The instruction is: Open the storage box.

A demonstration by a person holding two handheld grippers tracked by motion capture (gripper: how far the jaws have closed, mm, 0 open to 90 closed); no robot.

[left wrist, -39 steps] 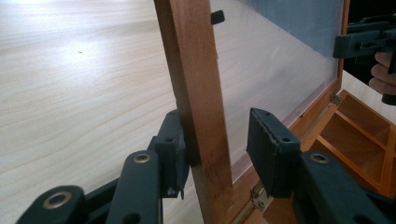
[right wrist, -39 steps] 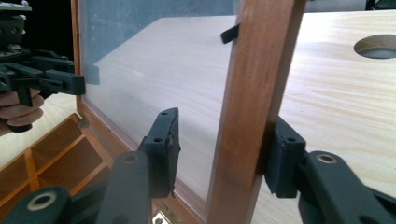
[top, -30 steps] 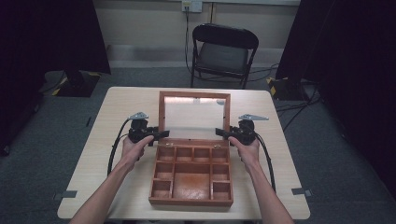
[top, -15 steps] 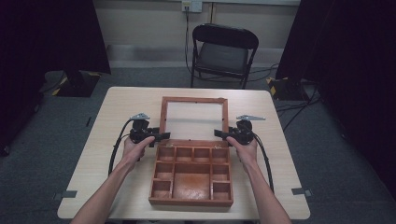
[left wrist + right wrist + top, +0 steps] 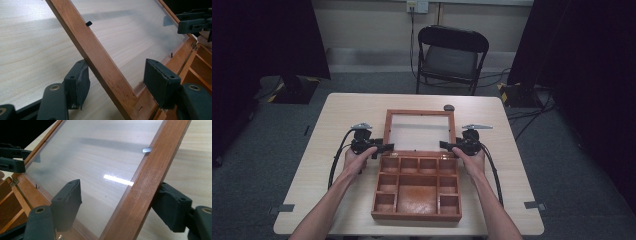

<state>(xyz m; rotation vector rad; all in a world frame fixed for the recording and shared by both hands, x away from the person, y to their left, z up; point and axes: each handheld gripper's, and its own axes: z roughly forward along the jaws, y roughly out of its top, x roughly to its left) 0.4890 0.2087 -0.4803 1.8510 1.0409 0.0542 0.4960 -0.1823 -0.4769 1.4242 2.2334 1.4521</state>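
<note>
Where we read for writing: none legible.
Box: table's near edge, centre.
Lid: tilted back.
Left gripper: jaws apart, astride lid frame.
Right gripper: same.

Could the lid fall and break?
Maybe. The lid leans back past upright, and each gripper's fingers straddle a side rail without clearly pinching it, so it might drop onto the table. Its clear pane could crack, and the small hinges may strain.
</note>
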